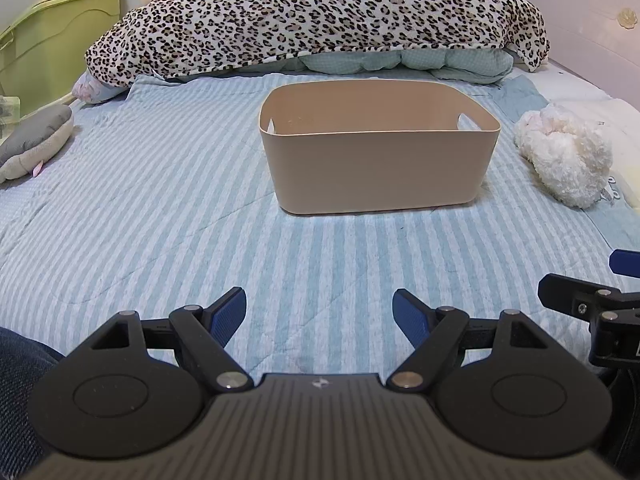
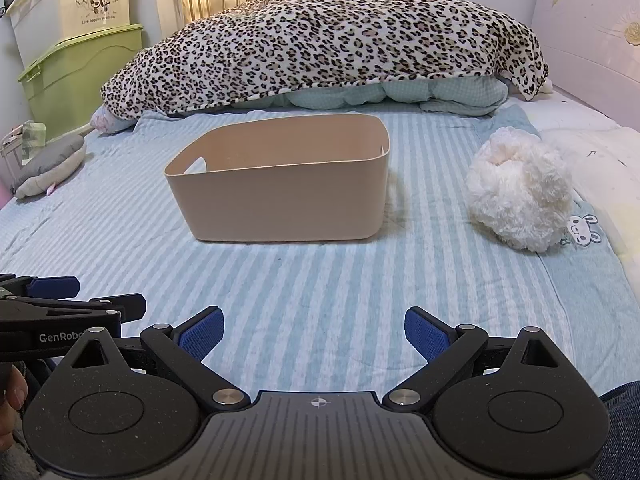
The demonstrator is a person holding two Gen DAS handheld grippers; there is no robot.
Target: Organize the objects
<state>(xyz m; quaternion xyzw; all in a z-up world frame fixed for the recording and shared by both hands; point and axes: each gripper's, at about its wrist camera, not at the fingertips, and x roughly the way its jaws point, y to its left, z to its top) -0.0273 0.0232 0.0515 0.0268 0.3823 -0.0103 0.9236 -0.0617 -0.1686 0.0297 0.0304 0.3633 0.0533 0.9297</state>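
Here, left gripper (image 1: 320, 316) fingers wide apart, empty, right gripper (image 2: 314, 334) seemingly likewise.

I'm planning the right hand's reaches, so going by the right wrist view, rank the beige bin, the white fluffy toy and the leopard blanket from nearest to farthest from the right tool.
1. Beige bin, ahead and slightly left.
2. White fluffy toy, to the right; nearly level with the bin, so close to call.
3. Leopard blanket, plainly farthest, heaped behind both.

The right tool is open.
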